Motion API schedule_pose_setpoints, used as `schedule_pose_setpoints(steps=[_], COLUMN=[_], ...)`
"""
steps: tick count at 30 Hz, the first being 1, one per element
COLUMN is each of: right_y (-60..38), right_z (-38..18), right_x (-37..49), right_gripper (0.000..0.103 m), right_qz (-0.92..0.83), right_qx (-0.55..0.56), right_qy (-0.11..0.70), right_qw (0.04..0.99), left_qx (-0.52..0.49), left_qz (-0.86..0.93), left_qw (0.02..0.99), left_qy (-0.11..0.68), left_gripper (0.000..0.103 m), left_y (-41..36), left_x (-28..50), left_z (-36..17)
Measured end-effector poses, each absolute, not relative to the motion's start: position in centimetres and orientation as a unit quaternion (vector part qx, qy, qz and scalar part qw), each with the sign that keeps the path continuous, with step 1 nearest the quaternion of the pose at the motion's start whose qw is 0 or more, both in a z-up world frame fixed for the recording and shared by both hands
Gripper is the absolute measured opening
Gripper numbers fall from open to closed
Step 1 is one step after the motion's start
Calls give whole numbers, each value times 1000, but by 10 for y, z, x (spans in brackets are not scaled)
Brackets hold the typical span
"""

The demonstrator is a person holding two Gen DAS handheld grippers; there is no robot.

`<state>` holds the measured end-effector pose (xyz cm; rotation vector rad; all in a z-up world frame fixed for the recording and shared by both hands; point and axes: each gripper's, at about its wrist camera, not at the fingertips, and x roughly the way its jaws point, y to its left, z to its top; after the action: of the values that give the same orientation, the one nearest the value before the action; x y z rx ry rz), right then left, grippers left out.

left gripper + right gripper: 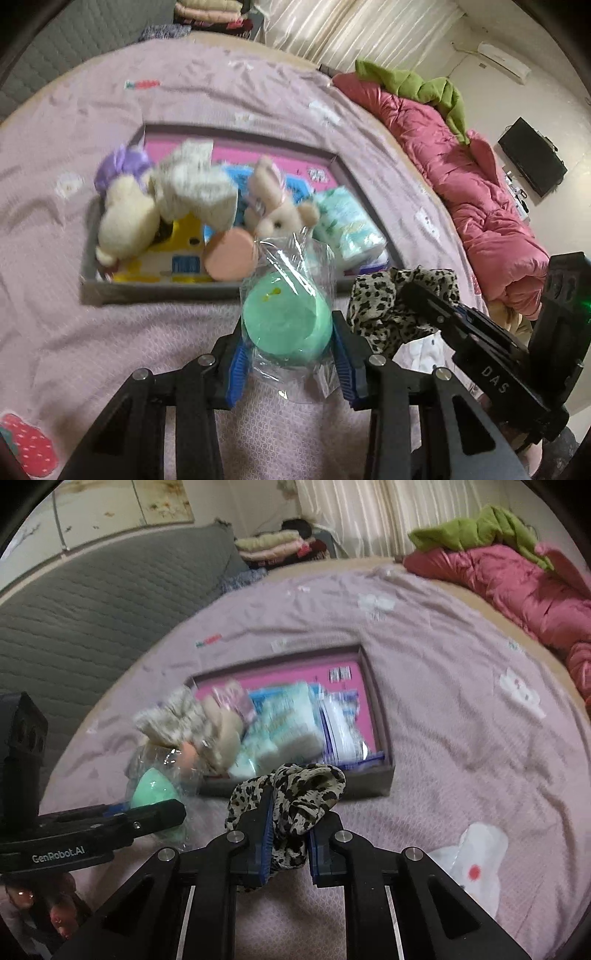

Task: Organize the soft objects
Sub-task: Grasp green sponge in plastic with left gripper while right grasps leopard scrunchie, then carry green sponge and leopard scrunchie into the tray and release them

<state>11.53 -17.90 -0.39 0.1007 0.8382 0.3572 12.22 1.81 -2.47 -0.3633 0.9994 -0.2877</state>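
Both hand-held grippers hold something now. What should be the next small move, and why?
Probably carry both forward over the gray box. The left hand-held gripper clamps the wrapped green sponge; the right hand-held gripper is shut on the leopard-print cloth. Both items are short of the box's near wall, and other soft things already lie inside.

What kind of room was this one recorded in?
Most likely a bedroom. The work surface is a bed under a pink sheet, a pink duvet is bunched along its side, folded bedding is stacked by the curtains, and an air conditioner hangs on the wall.
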Motion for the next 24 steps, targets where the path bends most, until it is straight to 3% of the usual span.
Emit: schedule_pose_setpoints(steps=[12, 24], right_y=[-177, -173], right_z=[47, 77], right_x=[123, 148], right_gripper=[15, 15], right_qz=[171, 165], right_qx=[54, 59], right_qy=[348, 310], right_qw=[920, 935], left_qx=[-165, -164], left_qz=[-128, -101], left_qw=[876, 882], left_qy=[435, 430], left_gripper=[41, 41], left_y=[27, 37], left_x=[139, 170], left_z=[23, 34])
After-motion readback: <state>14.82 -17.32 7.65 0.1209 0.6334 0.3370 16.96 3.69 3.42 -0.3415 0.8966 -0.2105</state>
